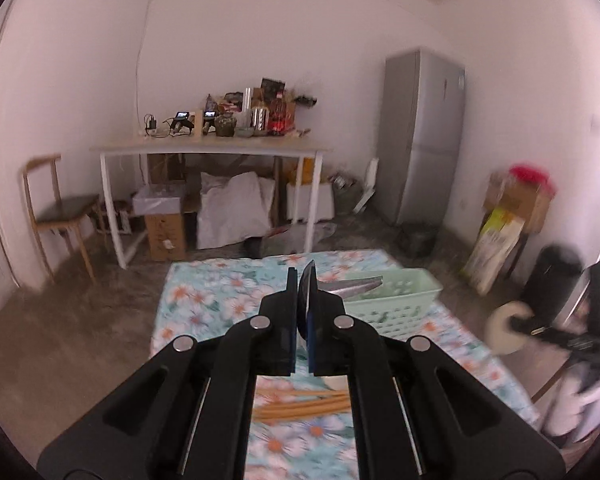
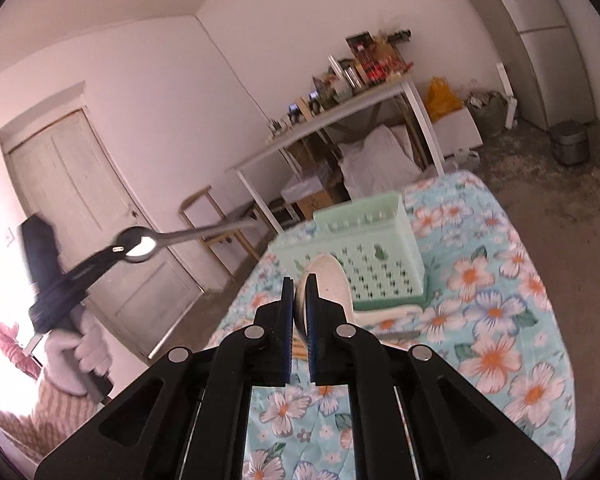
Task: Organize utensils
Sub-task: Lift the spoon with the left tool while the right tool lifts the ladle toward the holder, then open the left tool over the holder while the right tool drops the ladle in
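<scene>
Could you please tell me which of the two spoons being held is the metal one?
The left gripper holds the shiny metal spoon by its bowl; the right gripper holds a matte white spoon.

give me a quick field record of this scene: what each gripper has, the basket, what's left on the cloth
left gripper: shut on metal spoon, held up off the cloth
right gripper: shut on white ceramic spoon
basket: pale green, perforated, on the floral cloth, ahead of both grippers
left on cloth: wooden chopsticks
basket contents: cannot tell
</scene>
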Available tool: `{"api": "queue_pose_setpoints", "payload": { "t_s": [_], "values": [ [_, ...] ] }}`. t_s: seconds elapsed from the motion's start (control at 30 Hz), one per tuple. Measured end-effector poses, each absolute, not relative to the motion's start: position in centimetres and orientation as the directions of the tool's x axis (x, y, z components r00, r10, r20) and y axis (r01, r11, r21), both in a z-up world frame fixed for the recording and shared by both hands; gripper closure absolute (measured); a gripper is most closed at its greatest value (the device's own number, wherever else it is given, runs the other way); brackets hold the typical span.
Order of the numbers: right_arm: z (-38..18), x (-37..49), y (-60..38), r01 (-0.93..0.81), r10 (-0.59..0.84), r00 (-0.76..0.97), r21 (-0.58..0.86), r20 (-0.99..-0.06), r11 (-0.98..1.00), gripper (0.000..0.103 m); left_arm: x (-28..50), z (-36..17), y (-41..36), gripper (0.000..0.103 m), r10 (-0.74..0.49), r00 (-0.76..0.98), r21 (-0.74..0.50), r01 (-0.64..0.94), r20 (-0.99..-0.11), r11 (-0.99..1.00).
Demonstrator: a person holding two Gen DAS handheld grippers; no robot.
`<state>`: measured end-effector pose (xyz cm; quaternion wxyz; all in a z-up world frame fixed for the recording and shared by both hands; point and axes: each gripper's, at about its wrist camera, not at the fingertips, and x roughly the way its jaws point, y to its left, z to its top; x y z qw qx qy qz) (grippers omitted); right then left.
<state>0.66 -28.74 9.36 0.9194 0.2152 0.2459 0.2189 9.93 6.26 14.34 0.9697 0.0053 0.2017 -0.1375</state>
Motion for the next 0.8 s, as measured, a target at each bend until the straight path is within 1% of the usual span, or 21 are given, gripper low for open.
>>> {"api": "queue_pose_setpoints", "payload": {
  "t_s": [0.1,0.23,0.4,0.47,0.53,0.6,0.63,0.67,0.7,0.73,0.8],
  "values": [
    [10.6,0.4,-29.6,-0.330,0.516,0.797,0.488,-0.315,0.808,0.097,12.8,14.8,4.3,0.100,-0.203,0.862,0.047,0.253,-0.465,0.966],
    [11.9,0.3,-30.3,-0.370,0.529,0.805,0.470,-0.269,0.801,0.097,16.1,15.2,1.9,0.100,-0.150,0.829,0.146,0.267,-0.539,0.953],
    [12.6,0.8,-31.1,-0.403,0.549,0.806,0.473,-0.223,0.784,0.097,20.5,14.3,-0.9,0.100,-0.102,0.755,0.206,0.302,-0.648,0.931],
    [12.8,0.7,-31.3,-0.415,0.556,0.806,0.477,-0.202,0.775,0.097,22.0,13.7,-1.5,0.100,-0.102,0.720,0.191,0.314,-0.687,0.930],
    [13.1,0.8,-31.6,-0.424,0.559,0.808,0.476,-0.184,0.770,0.097,23.5,13.0,-1.9,0.096,-0.121,0.690,0.152,0.321,-0.713,0.935],
    [13.5,0.8,-31.8,-0.434,0.565,0.808,0.479,-0.169,0.763,0.097,24.7,12.7,-2.0,0.096,-0.189,0.672,0.065,0.333,-0.716,0.941],
    [13.7,0.9,-31.9,-0.439,0.569,0.807,0.482,-0.161,0.759,0.097,25.0,12.4,-1.9,0.089,-0.229,0.666,0.015,0.340,-0.710,0.940],
    [13.9,0.9,-32.0,-0.442,0.571,0.806,0.482,-0.157,0.757,0.097,25.2,12.3,-1.9,0.085,-0.257,0.668,-0.022,0.338,-0.698,0.941],
    [14.2,1.0,-32.1,-0.445,0.572,0.806,0.481,-0.152,0.755,0.097,25.2,12.1,-1.9,0.077,-0.269,0.674,-0.042,0.333,-0.688,0.942],
    [14.5,1.0,-32.1,-0.447,0.573,0.806,0.480,-0.150,0.755,0.097,25.3,12.0,-1.7,0.073,-0.287,0.688,-0.070,0.325,-0.667,0.943],
    [15.0,1.2,-32.1,-0.455,0.577,0.804,0.476,-0.143,0.752,0.097,25.0,11.8,-1.5,0.072,-0.314,0.707,-0.108,0.321,-0.634,0.941]
  ]
}}
